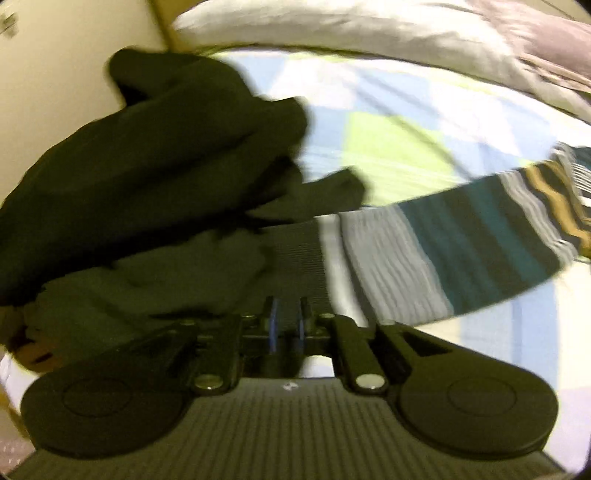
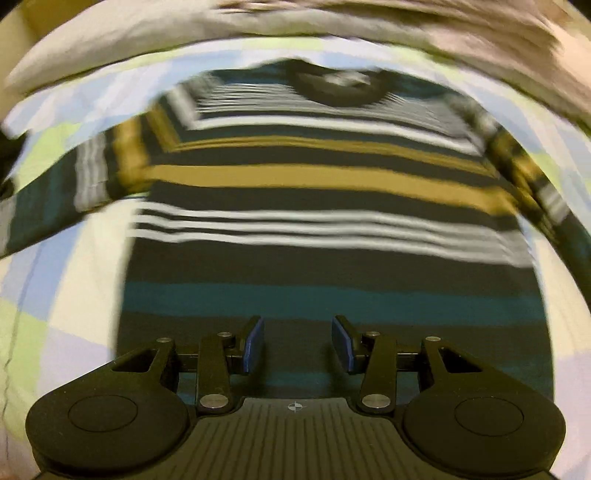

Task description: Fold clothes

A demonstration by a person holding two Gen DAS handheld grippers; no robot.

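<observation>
Folding hardly begun, judging by the layout: striped sweater [image 2: 325, 206] spread flat and face up on the bed [image 2: 70, 280], body unfolded, collar at the far end toward the pillow [image 2: 122, 33], both sleeves reaching outward from the body. All folds still to do: sleeves in, sides over, hem up.

Broad bands across the sweater: teal near the hem, then dark, thin white lines, mustard, and fine grey-white striping below the dark round collar. Knit-looking, fairly smooth, no big wrinkles; edges blurred by motion.

Right tool [image 2: 297, 341] hanging over the sweater's hem, released, blue pads [image 2: 254, 341] well apart, nothing between them.

Left tool [image 1: 287, 323] beyond the sweater's left sleeve [image 1: 461, 243], fingers drawn close with only a narrow gap; whether cloth sits pinched there, impossible to tell. Dark garment [image 1: 155, 177] heaped just left of that sleeve, crumpled and unfolded, its lower folds near the left tool's tips. Likely also waiting for folding.
</observation>
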